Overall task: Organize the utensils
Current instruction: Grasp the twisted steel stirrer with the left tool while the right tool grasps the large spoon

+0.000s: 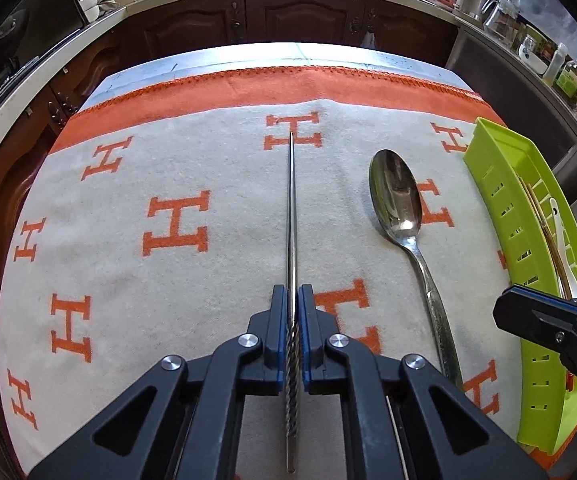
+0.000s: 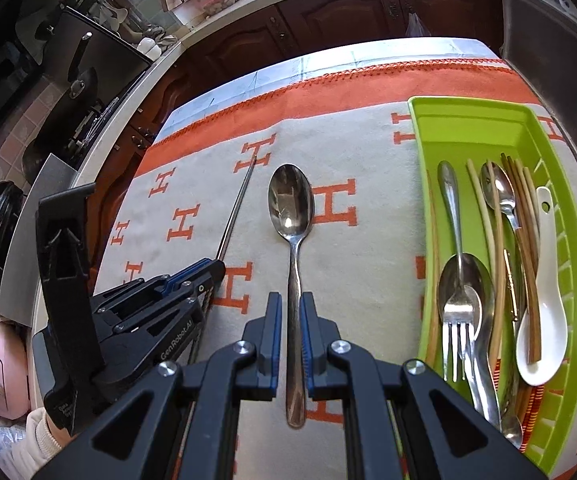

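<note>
Now both grippers were picking up: the left gripper (image 1: 292,292) pinched a metal chopstick (image 1: 291,208), the right gripper (image 2: 291,300) pinched a steel spoon (image 2: 291,204), both left of the green tray (image 2: 472,120), needing a lift into it next.

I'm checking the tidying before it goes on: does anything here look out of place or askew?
Nothing looks damaged or spilled. Two pieces lie outside the green tray: a metal chopstick in the left gripper and a spoon in the right gripper. Inside the tray, the utensils overlap loosely rather than lying sorted.
</note>
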Tool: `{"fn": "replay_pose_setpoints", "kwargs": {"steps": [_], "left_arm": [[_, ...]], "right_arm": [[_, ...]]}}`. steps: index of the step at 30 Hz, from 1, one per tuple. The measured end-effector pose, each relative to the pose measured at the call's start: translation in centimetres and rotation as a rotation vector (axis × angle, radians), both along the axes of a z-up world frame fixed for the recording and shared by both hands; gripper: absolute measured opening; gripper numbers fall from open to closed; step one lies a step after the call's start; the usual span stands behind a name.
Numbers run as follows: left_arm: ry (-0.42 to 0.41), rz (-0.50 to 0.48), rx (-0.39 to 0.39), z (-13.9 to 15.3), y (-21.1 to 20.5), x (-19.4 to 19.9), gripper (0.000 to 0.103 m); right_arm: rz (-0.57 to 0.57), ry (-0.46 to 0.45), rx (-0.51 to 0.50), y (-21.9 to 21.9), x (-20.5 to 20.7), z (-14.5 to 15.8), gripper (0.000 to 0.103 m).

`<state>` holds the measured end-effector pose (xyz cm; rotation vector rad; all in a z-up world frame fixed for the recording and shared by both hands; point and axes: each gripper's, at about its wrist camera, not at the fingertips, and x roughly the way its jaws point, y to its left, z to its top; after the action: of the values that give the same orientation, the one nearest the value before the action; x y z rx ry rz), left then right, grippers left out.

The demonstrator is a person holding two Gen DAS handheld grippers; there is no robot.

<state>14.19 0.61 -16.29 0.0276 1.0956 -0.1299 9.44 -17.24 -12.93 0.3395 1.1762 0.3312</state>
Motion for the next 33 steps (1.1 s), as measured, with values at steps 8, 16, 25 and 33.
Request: {"fn": "replay_pose_setpoints", "kwargs": {"steps": [8, 16, 25, 33], "left_arm": [[-0.002, 0.048, -0.063, 0.7, 2.8, -0.9, 0.003], [-0.008, 0.067, -0.121, 1.2, 5.0, -1.7, 0.003], [0.009, 0.072, -0.16, 0.5, 6.2, -1.9, 0.003], [0.006, 0.078, -0.175, 0.6, 6.6, -2.0, 0.003]], "right_arm": [[0.01, 0.062, -0.004, 1.3, 2.5, -2.1, 0.009], [0.022, 0.083, -0.084, 2.9, 3.9, -3.6, 0.015], [0.098, -0.014, -0.302, 5.8, 3.9, -3.3, 0.015], [0.085, -0.043, -0.359, 6.0, 3.7, -3.2, 0.006]]}}
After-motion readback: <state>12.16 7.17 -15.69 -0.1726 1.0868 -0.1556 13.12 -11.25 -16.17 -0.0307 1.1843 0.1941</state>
